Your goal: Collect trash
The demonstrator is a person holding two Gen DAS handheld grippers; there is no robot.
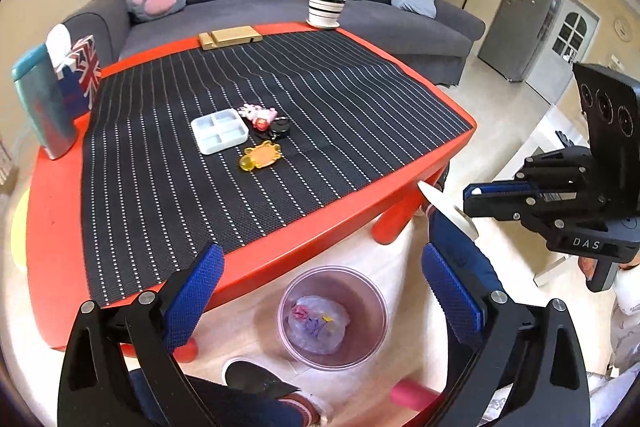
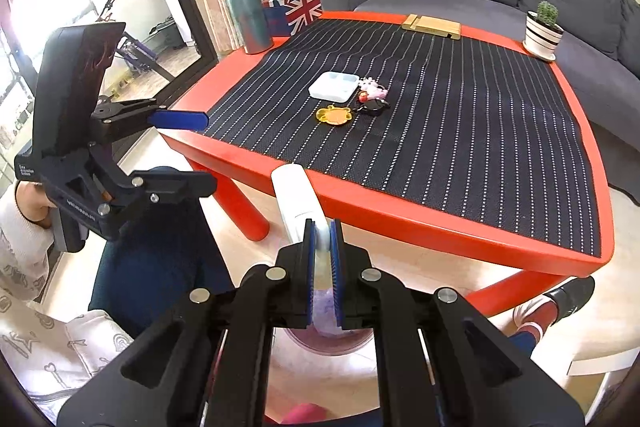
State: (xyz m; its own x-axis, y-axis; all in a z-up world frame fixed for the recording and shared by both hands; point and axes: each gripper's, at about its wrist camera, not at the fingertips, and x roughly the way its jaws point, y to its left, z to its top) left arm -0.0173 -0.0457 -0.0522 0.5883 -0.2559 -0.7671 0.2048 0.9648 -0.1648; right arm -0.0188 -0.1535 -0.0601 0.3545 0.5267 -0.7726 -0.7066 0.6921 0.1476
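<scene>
Left gripper (image 1: 320, 291) spread wide, nothing between its blue ribbed pads (image 1: 192, 301) – hangs over a translucent pinkish round bin (image 1: 370, 301) on the pale floor, just off the table's near edge. Inside the bin: a crumpled clear plastic bag (image 1: 318, 323) with coloured scraps. Right gripper (image 2: 322, 267) clamped tight on a flat white plastic lid-like piece (image 2: 298, 199), smooth and elongated with a rounded end, sticking out past the fingertips beside the red table (image 2: 400, 215) edge.

Table is glossy red plastic with rounded corners and cylinder legs, covered by a black woven mat (image 1: 260, 131) with white dotted stripes. On the mat, clustered: pale compartmented tray (image 1: 219, 131), pink toy figure (image 1: 258, 113), black round item (image 1: 279, 127), translucent orange-yellow crab-shaped piece (image 1: 260, 157).

Left wrist view alone shows the bin contents from above; in the right wrist view the bin is mostly hidden under the jaws – only a purple-tinted rim. Right view shows the grip on the white piece close up; left view shows it edge-on.
</scene>
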